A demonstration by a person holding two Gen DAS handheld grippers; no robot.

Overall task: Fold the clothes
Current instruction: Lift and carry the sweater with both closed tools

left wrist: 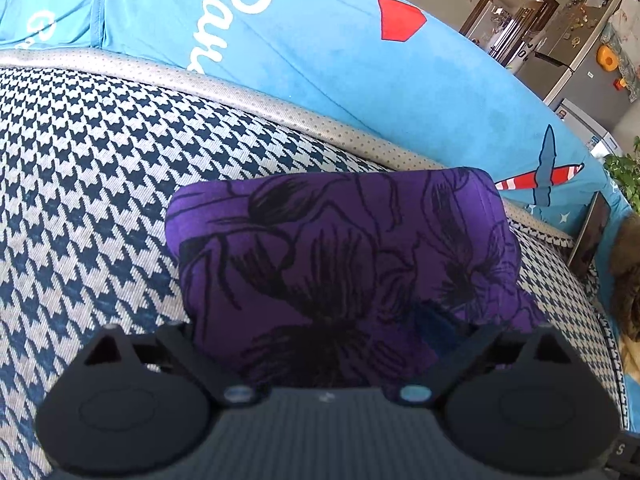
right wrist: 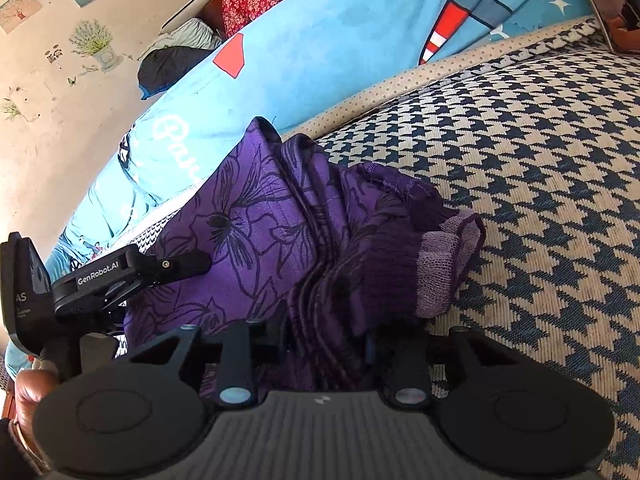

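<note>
My left claw [left wrist: 332, 344] has its two fingers spread wide along the near edge of the purple garment printed with black line-drawn flowers [left wrist: 344, 256]. The cloth runs down between them, but the tips are hidden under the fabric, so I cannot tell whether they pinch anything. In the right wrist view the left claw lies along the smooth side of the bundle, one finger [right wrist: 184, 266] flat on the cloth.

My right claw [right wrist: 316, 354] has the bunched end of the purple garment [right wrist: 256, 220] pressed between its two fingers. The gap there is narrow and filled with pleated cloth, so I judge it is holding that gathered end.

Outward from the claws, the garment sits as a compact block on the navy-and-cream houndstooth sofa seat cushion [left wrist: 88, 168], close to its dotted beige piping, with the bright blue backrest cover with white lettering [left wrist: 304, 52] just behind.

From the left, the block looks squared and smooth on top, as a folded piece would. From the right, the end is ragged, with loose layers and a pale lilac hem [right wrist: 444, 276] spilling sideways. I judge the folding far along but not tidy. The stray end wants tucking or flattening.
</note>
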